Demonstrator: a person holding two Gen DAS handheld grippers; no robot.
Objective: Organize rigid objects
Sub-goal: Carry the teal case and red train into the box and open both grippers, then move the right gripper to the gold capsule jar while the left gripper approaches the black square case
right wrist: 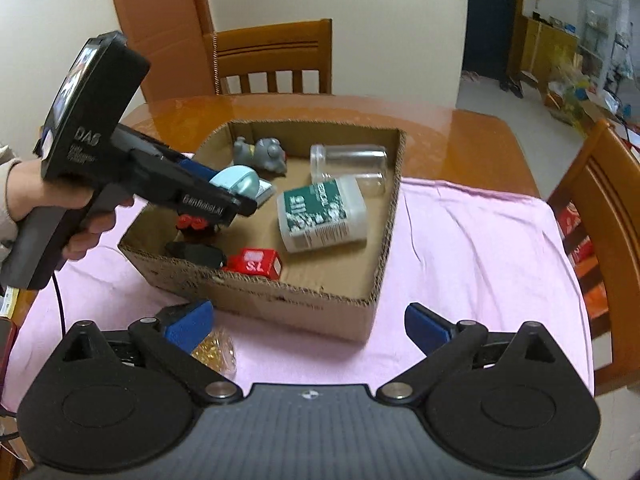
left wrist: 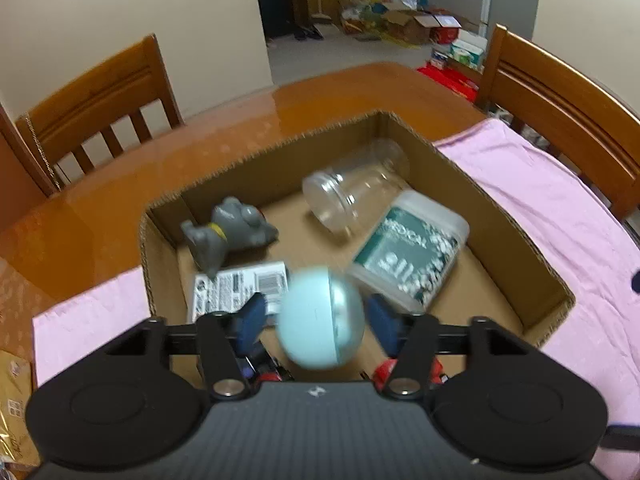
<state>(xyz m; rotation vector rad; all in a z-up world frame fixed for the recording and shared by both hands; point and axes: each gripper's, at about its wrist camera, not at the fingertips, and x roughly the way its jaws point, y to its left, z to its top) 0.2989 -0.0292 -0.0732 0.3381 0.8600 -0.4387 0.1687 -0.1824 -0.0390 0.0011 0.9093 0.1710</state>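
My left gripper (left wrist: 316,316) holds a pale blue round capsule (left wrist: 322,318) between its blue pads, above the near part of the open cardboard box (left wrist: 504,208). From the right wrist view the left gripper (right wrist: 228,184) reaches over the box's (right wrist: 304,304) left side with the capsule (right wrist: 236,182) in it. My right gripper (right wrist: 308,326) is open and empty, in front of the box over the pink cloth (right wrist: 480,248). In the box lie a grey animal figure (left wrist: 232,232), a clear jar (left wrist: 352,192), a green-labelled tub (left wrist: 408,252) and a barcode packet (left wrist: 240,288).
A red carton (right wrist: 256,264) and a black object (right wrist: 196,254) lie in the box's near corner. A yellow packet (right wrist: 216,350) lies by my right gripper's left finger. Wooden chairs (left wrist: 100,108) stand around the glossy wooden table (left wrist: 280,116).
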